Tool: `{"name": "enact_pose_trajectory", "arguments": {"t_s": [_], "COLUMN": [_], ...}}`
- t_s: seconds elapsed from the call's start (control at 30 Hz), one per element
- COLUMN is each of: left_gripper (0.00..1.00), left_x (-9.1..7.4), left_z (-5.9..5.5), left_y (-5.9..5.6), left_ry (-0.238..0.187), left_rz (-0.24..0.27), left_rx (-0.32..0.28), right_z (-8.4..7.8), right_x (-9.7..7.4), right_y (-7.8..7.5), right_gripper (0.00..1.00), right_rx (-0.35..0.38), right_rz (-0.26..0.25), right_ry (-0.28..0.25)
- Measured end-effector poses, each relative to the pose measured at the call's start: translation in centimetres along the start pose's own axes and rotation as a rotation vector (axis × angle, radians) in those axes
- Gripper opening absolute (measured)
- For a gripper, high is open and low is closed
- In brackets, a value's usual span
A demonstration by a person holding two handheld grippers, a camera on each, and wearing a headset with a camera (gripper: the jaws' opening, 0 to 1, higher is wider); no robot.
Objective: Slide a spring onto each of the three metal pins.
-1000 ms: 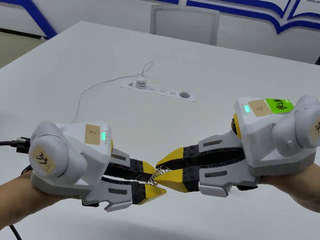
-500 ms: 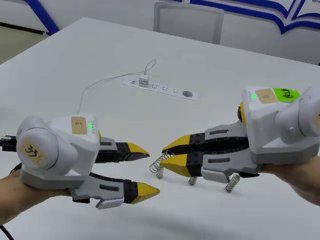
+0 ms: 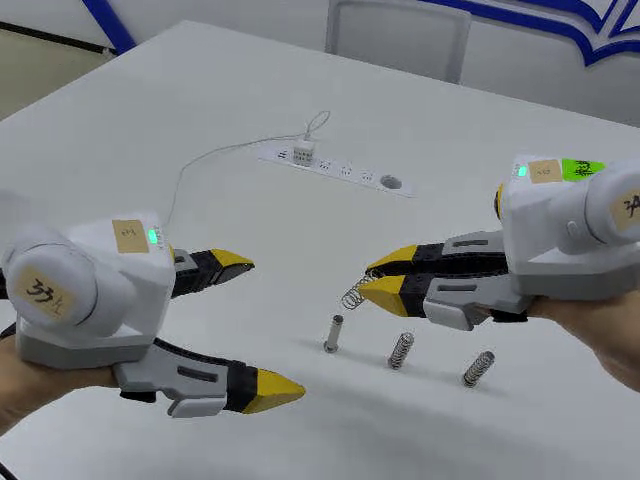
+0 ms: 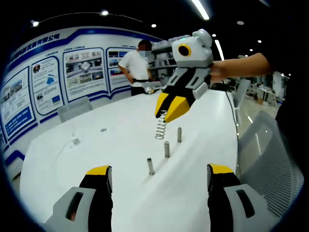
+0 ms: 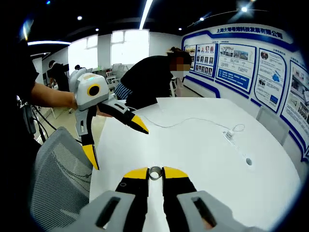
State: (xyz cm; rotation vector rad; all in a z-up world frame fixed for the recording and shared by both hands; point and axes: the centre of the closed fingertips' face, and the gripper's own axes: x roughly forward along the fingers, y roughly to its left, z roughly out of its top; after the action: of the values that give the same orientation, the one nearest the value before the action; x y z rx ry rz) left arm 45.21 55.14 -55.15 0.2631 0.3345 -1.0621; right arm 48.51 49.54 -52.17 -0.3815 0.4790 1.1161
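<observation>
One left to thread
The right tongs (image 3: 372, 280) clamp a tilted spring (image 3: 353, 296); the upright bare pin (image 3: 333, 333) stands just near-left (left tongs (image 3: 275, 324) apart, empty).

"33" handwritten on round sticker (image 3: 42, 296), rear of left gripper (image 3: 270, 324), lower left. Right edge, cap sticker (image 3: 627, 208) on right gripper (image 3: 368, 280): maybe "34". Text on wall panels (image 5: 236, 60) unreadable.

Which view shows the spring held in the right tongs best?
The left gripper view: the spring hangs side-on from the right tongs, its coils plain. In the head view the spring is small and slanted; in the right gripper view the spring is an end-on ring.
</observation>
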Motion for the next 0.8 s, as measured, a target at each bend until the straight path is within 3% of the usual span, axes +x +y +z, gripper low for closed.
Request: {"name": "enact_pose_trajectory", "arguments": {"t_s": [0.27, 0.53, 0.8], "left_gripper": [0.91, 0.98, 1.0], "left_x": [-0.3, -0.7, -1.0], "left_z": [-1.1, -1.4, -2.1], "left_y": [0.5, 1.1, 1.4], "left_ry": [0.017, 0.014, 0.023], "left_rz": [0.027, 0.051, 0.073], "left_rx": [-0.031, -0.058, -0.08], "right_z": [-1.0, -2.0, -3.1], "right_x": [0.8, 1.6, 2.5], "right_y": [-1.6, -3.2, -3.7], "right_gripper": [0.11, 0.11, 0.11], "right_rx": [0.035, 0.054, 0.063], "right_rz": [-0.037, -0.072, -0.081], "right_ry": [0.03, 0.054, 0.083]}}
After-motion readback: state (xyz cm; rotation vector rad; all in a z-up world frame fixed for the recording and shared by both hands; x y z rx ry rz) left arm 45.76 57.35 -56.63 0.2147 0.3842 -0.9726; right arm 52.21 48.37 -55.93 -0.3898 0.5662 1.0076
